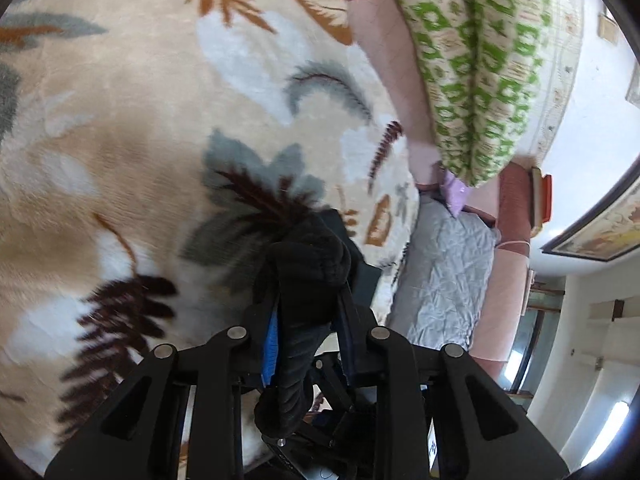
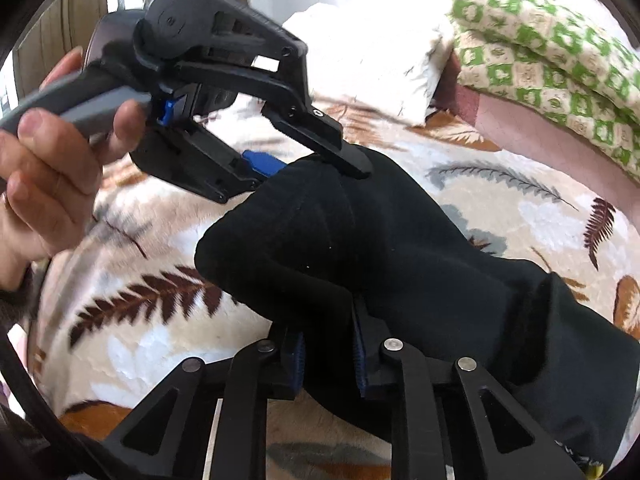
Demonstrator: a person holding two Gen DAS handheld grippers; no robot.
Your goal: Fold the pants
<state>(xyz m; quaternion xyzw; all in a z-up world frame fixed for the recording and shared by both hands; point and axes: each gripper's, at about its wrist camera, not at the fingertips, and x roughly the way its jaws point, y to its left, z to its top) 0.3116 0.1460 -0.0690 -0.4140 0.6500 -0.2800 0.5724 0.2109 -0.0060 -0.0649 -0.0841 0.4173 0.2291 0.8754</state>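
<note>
A: Place type?

B: Home, bedroom. There's a bed covered by a plush leaf-print blanket (image 1: 140, 128), with a folded green-and-cream quilt (image 1: 480, 68) stacked at its far side.

A: Anything else?

B: A white pillow (image 2: 360, 60) on the blanket, a grey quilted pad (image 1: 444, 276) beside the bed, a framed picture (image 1: 600, 232) on a white wall.

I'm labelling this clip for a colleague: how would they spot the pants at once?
Start from the cream leaf-print blanket that covers the bed. Above it hang the pants, bunched, with the left gripper and right gripper each clamped on them. They are the only plain black cloth; everything nearby is patterned or pale.
</note>
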